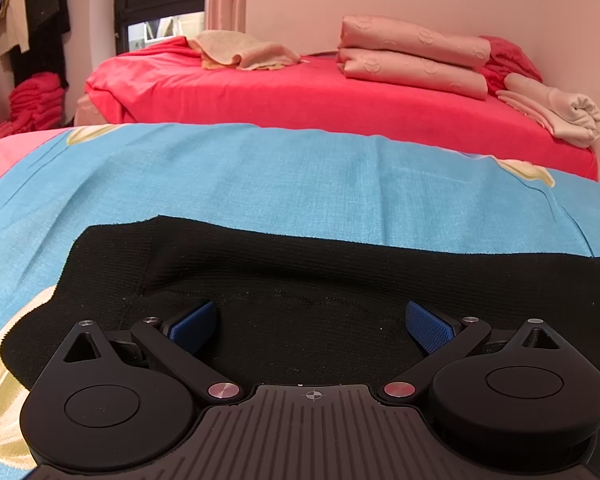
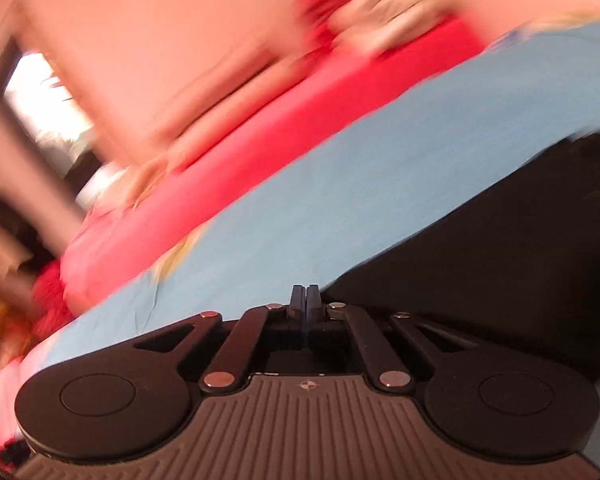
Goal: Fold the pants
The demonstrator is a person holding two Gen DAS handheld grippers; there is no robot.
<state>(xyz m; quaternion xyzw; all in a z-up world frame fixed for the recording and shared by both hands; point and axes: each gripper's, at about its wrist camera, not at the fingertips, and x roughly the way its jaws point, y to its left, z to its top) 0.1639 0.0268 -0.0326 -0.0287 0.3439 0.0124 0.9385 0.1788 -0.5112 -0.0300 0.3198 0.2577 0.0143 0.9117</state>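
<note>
Your left gripper (image 1: pixel 312 326) hangs low over the black pants (image 1: pixel 300 272), its blue pads (image 1: pixel 192 326) spread wide with nothing pinched between them; the dark knit fabric lies under both fingers. The pants rest flat on the blue cloth (image 1: pixel 260 176), nearer its close edge than its far one, with a folded-over band of fabric running across them just ahead of the fingers. Beyond the cloth's far edge stands the red bed (image 1: pixel 300 96), with folded pink bedding (image 1: pixel 416 56) stacked near the wall.

Your right gripper (image 2: pixel 306 300) has its fingers pressed flat together, holding nothing. Its view is tilted and badly smeared, but the pants (image 2: pixel 500 240) seem to lie to its right on the blue cloth (image 2: pixel 300 200), apart from the fingertips.
</note>
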